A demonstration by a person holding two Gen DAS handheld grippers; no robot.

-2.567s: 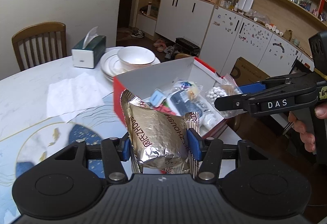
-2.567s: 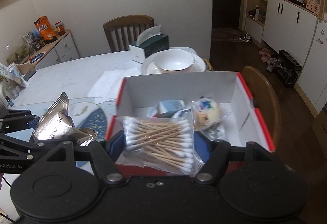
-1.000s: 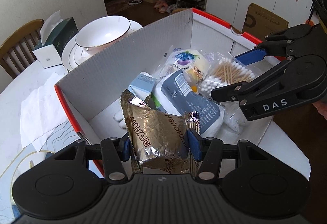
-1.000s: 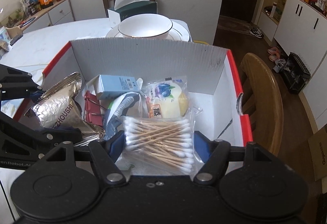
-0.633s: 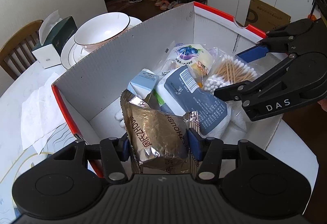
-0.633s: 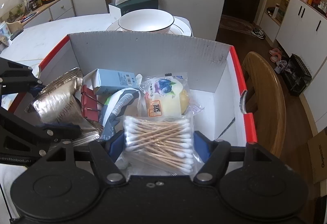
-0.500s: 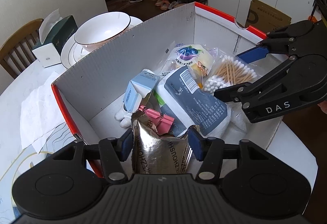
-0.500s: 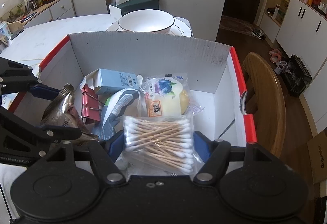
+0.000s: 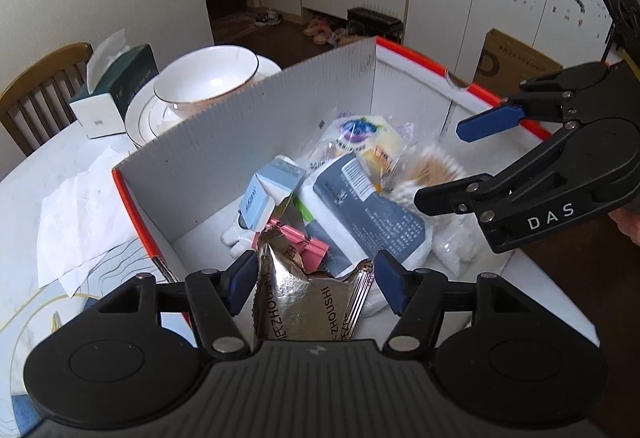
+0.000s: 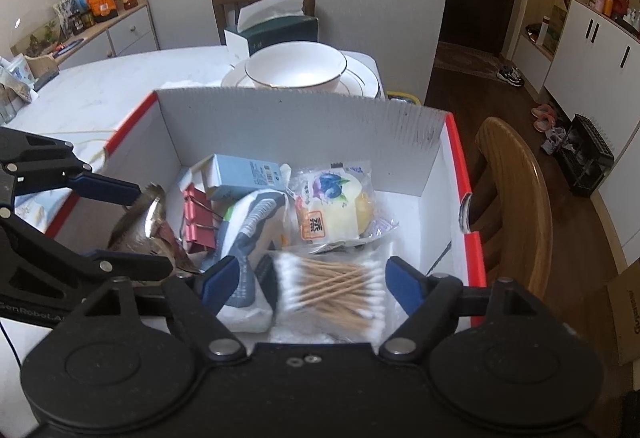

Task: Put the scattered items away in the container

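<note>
A white cardboard box with red rims [image 9: 248,142] [image 10: 304,126] stands on the table. It holds a blue carton [image 9: 272,182], pink clips [image 9: 304,242], a navy pack [image 9: 368,214] and a wrapped bun [image 10: 328,210]. My left gripper [image 9: 314,282] is open over the box's near corner; the silver foil snack bag [image 9: 308,302] lies loose between its fingers, also in the right wrist view [image 10: 140,230]. My right gripper [image 10: 308,282] is open; the cotton swab bag [image 10: 332,290] lies in the box between its fingers, blurred in the left wrist view [image 9: 432,170].
A white bowl on plates [image 10: 296,70] and a green tissue box [image 10: 272,30] stand behind the box. White paper [image 9: 80,206] lies on the table at left. A wooden chair [image 10: 516,198] stands right of the box.
Both grippers lowered into the box, then opened. The foil bag slipped down out of the left gripper's hold, and the cotton swab bag dropped from the right gripper onto the box contents.
</note>
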